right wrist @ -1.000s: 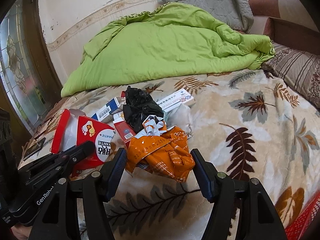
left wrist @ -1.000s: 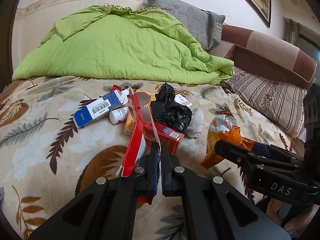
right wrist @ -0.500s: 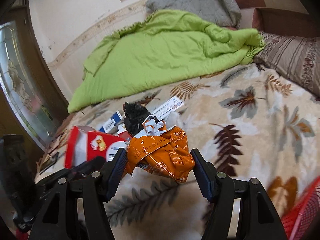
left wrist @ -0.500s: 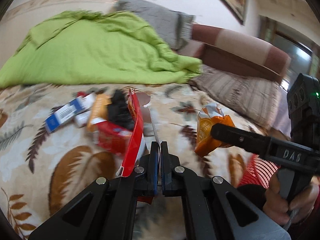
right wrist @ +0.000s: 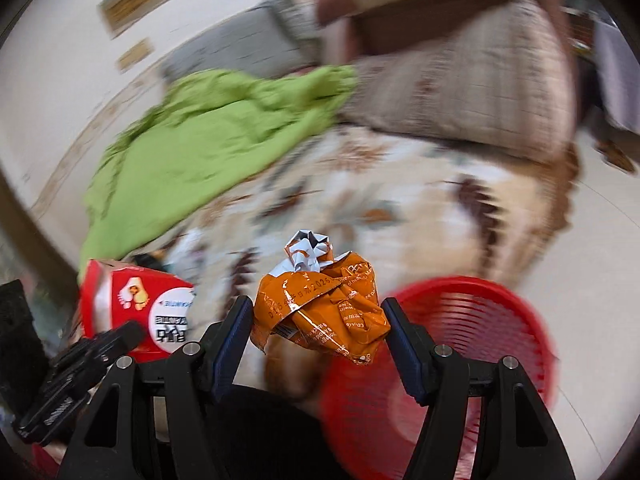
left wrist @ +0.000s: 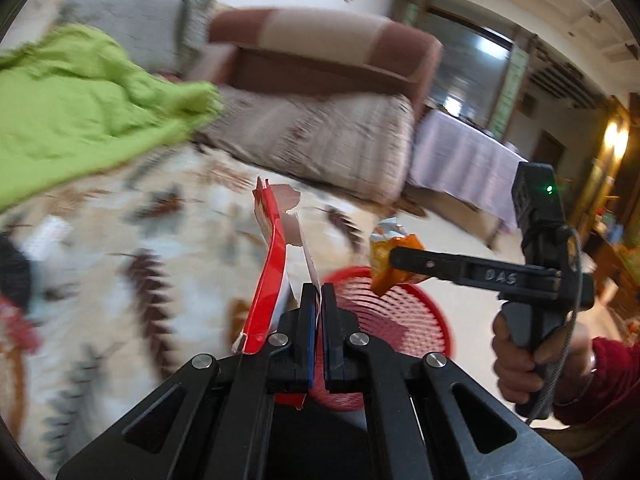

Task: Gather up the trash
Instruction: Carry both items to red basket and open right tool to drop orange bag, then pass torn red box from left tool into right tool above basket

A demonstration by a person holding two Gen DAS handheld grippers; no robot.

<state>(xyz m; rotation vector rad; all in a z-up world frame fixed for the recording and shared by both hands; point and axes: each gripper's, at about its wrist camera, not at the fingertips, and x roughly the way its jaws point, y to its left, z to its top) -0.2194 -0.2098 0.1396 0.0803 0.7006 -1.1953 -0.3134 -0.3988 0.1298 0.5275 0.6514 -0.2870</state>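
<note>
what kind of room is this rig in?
Likely a lived-in home bedroom or bed-sitting room: a bed with a leaf-print blanket and green quilt, a sofa, and a red basket on the floor.

Leaf-print bed [left wrist: 120,280], brown headboard [left wrist: 320,52], white walls [right wrist: 60,80]
</note>
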